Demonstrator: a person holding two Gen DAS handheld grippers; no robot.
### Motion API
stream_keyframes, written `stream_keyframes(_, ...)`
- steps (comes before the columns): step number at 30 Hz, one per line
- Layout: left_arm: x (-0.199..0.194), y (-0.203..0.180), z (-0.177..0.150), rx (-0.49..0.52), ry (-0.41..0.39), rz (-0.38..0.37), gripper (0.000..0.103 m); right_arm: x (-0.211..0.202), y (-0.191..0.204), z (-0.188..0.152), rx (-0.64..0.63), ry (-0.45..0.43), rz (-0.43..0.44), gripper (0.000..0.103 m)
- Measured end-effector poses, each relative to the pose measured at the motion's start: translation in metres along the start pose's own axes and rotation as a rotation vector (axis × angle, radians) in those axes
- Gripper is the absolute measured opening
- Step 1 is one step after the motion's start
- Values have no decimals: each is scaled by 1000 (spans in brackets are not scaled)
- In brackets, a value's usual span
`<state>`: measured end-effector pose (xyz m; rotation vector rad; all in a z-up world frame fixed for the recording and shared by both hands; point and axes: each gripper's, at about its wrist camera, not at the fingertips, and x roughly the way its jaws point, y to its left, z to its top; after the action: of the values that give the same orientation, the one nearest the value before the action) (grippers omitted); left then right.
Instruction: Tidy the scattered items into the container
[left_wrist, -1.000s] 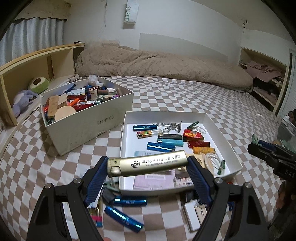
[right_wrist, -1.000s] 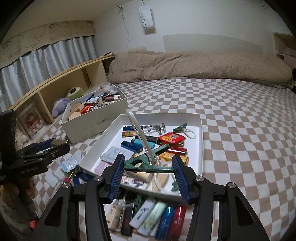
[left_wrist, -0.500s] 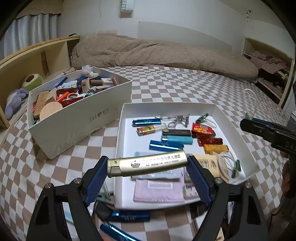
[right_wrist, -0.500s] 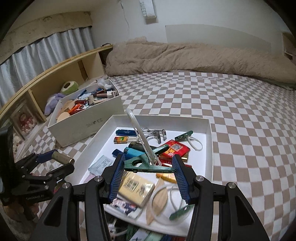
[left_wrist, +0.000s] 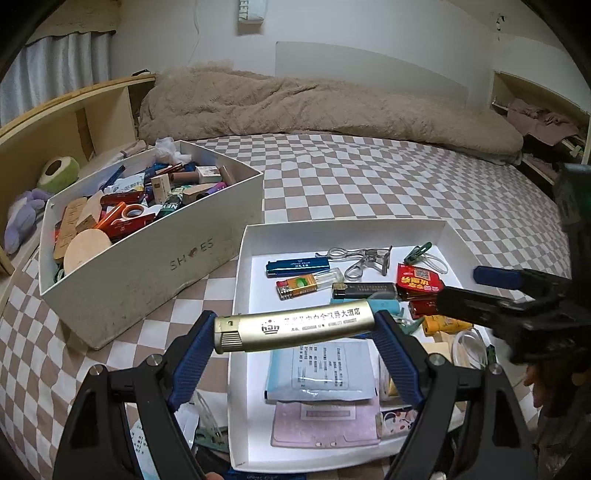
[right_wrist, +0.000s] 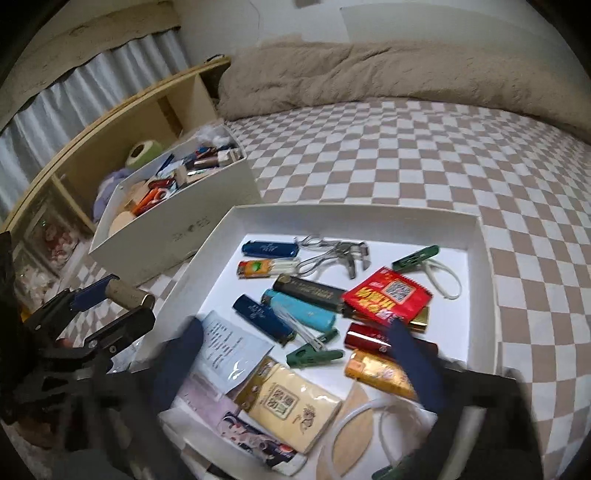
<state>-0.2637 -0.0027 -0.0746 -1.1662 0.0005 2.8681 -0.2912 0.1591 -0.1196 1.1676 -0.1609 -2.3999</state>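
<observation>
In the left wrist view my left gripper (left_wrist: 295, 334) is shut on a gold lighter (left_wrist: 295, 326), held crosswise between the blue pads above the near-left part of the white tray (left_wrist: 343, 223). My right gripper (right_wrist: 295, 332) hovers over the same tray (right_wrist: 351, 212), its fingers blurred and its jaws opening wide. A green clip (right_wrist: 314, 356) with a clear loop lies on the tray floor beneath them, untouched. Lighters, a red packet (right_wrist: 388, 295) and an eyelash curler (right_wrist: 332, 254) also lie in the tray. The right gripper's fingers (left_wrist: 495, 277) show at the right edge of the left view.
A white shoe box (left_wrist: 147, 266) packed with small items stands left of the tray. Loose packets (left_wrist: 192, 424) lie on the checkered bedspread near the tray's front-left corner. A beige blanket (left_wrist: 314, 103) lies at the back and a wooden shelf (left_wrist: 74, 122) runs along the left.
Both grippers moved forward over the tray. The right jaws sprang apart and the green clip dropped from them onto the tray floor. The left gripper kept its hold on the gold lighter.
</observation>
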Motion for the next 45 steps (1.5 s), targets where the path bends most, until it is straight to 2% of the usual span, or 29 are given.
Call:
stream_keyframes(8,26,5,27,-40,76,-68,85,-27,-15,-4,36,-51,-14,102)
stream_keyframes(14,45,4,55,-55,104,-70,85,-43,-22,-5,60,-88,4,102)
stream_keyframes(16,51,1,59,-44,120,-47,85,-45,-23,-6,64,-91,11,102)
stream_keyframes(22,59,-1,52,1,124,23,85,-44,-26,-9,74,-88,22,102)
stream_keyframes(23,59,-1,51,8,117,39,87,-44,-27,-10,77,-87,22,102)
stream_keyframes(24,59,-1,51,12,111,54,95,-43,-28,-11,80,-86,22,102)
stream_keyframes(26,56,2,51,3,95,72,101,-42,-29,-11,84,-82,21,102)
stream_keyframes(45,23,0,44,3,68,43,101,-60,-16,-13,63,-95,-9,102)
